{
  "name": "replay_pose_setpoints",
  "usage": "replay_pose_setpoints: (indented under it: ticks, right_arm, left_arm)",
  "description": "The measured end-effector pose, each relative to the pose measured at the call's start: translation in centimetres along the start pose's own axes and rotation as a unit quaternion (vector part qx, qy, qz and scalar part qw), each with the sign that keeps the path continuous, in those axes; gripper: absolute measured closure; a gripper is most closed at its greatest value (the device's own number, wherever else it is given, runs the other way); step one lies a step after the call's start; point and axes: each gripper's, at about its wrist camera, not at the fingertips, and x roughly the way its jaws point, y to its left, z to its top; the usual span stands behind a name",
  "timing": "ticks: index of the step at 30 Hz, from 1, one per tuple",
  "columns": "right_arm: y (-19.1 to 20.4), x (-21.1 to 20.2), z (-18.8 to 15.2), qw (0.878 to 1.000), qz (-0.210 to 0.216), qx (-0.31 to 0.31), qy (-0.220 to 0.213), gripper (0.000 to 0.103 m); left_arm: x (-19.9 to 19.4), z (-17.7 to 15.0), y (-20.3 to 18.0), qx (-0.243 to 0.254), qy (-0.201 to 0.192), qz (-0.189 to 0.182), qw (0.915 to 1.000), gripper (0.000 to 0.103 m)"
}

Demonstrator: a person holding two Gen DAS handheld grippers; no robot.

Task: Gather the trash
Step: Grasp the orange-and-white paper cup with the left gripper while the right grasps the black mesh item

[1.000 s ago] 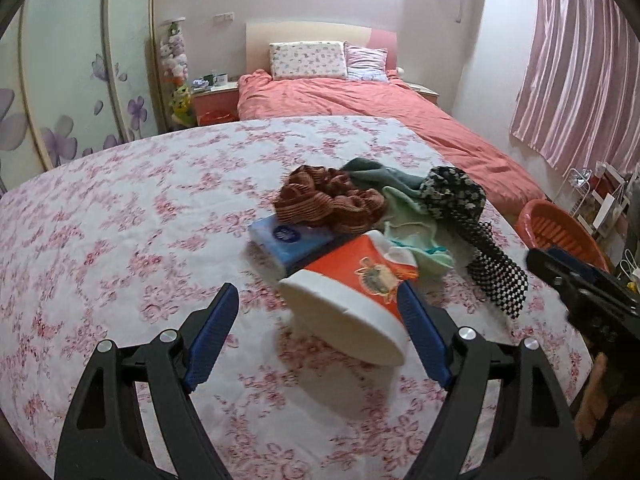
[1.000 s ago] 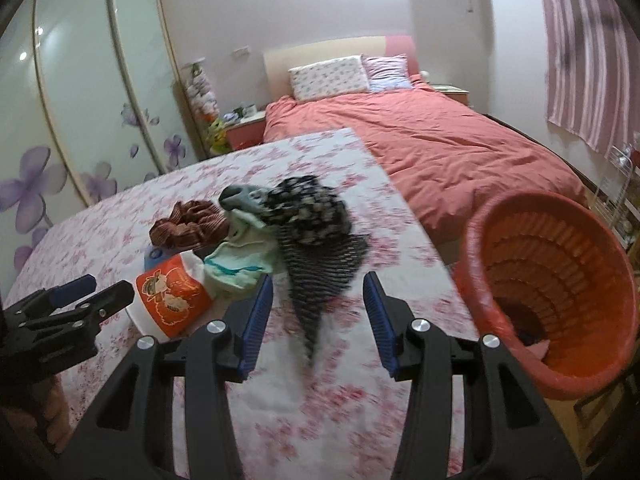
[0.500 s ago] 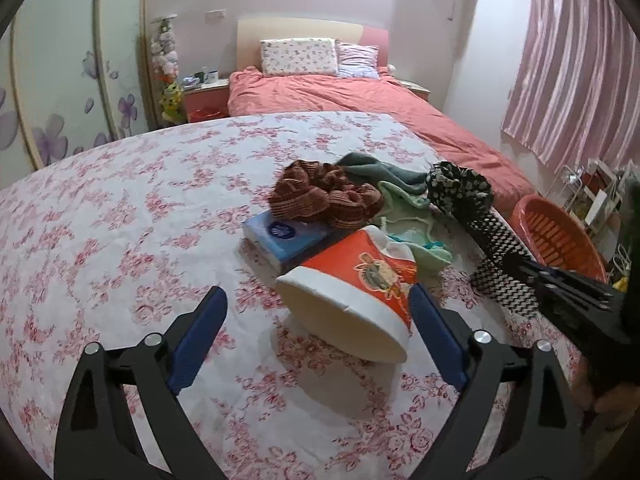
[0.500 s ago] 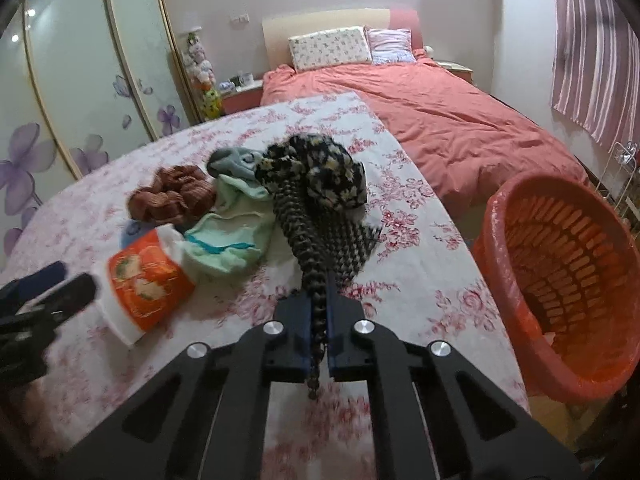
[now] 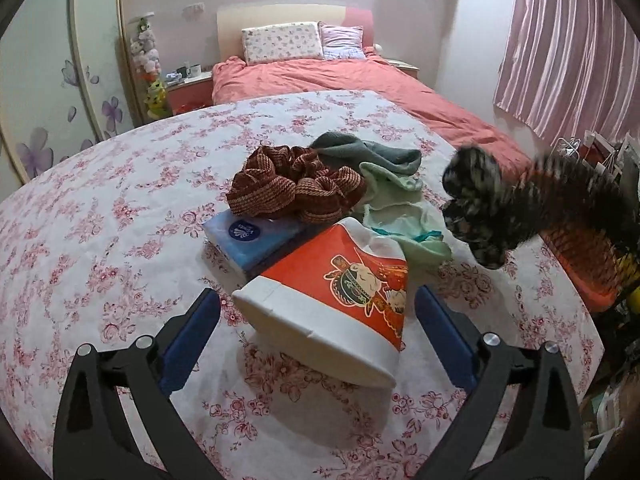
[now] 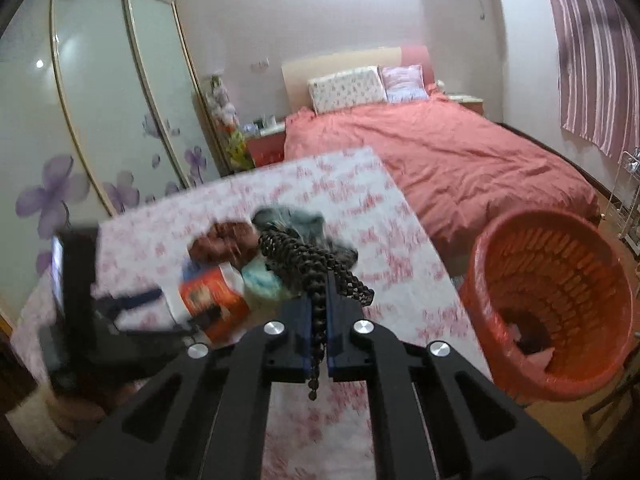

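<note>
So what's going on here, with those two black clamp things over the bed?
A person is tidying up with a gripper in each hand. The right gripper is shut on a black-and-white cloth, lifted off the floral sheet near the orange basket. The left gripper is open around a tipped orange cup, not yet gripping it.

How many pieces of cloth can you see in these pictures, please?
4: a brown scarf on the tissue pack, a grey cloth, a mint cloth beside it, a black-and-white cloth lifted by the right gripper. More may be hidden.
</note>
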Motion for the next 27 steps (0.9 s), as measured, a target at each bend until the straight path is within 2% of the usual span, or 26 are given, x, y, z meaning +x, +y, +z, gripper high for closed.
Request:
replay_pose_setpoints:
  ticks: [2, 4, 5, 6, 7, 9, 11, 18, 27]
  right_arm:
    - [0.8, -0.5, 1.1, 1.000, 0.006, -0.010, -0.013, 0.097]
    - [1.8, -0.9, 1.9, 0.999, -0.006, -0.029, -0.029, 0.097]
    - [2.0, -1.0, 2.2, 0.999, 0.015, -0.026, -0.028, 0.097]
    - [2.1, -1.0, 2.4, 0.999, 0.004, -0.024, -0.035, 0.097]
    - [2.3, -0.7, 2.4, 0.998, -0.026, -0.037, -0.037, 0.097]
    - [1.6, -0.5, 2.3, 1.000, 0.001, -0.012, -0.022, 0.098]
    - [1.3, -0.4, 2.1, 0.999, -0.023, -0.013, -0.025, 0.098]
    - [-1.2, -0.4, 1.7, 0.999, -0.022, 0.022, -0.014, 0.097]
    - [-1.8, 0.0, 0.4, 0.999, -0.022, 0.039, 0.001, 0.097]
  left_arm:
    - [0.0, 0.0, 0.0, -0.001, 0.001, 0.002, 1.0000, 0.006]
    - [0.1, -0.1, 0.1, -0.002, 0.003, 0.002, 1.0000, 0.006]
    - [0.2, -0.1, 0.1, -0.003, 0.005, 0.002, 1.0000, 0.006]
    - [0.3, -0.1, 0.2, -0.005, 0.006, 0.003, 1.0000, 0.006]
    - [0.4, -0.2, 0.3, -0.009, 0.007, 0.002, 0.9999, 0.006]
    - [0.7, -0.2, 0.4, -0.013, 0.010, 0.001, 0.9999, 0.006]
    - [0.8, -0.2, 0.3, -0.010, 0.008, 0.002, 0.9999, 0.006]
    - [1.3, -0.4, -0.6, 0.014, 0.009, 0.011, 0.9998, 0.007]
    - [1.7, -0.3, -1.2, 0.016, 0.014, 0.021, 0.9996, 0.007]
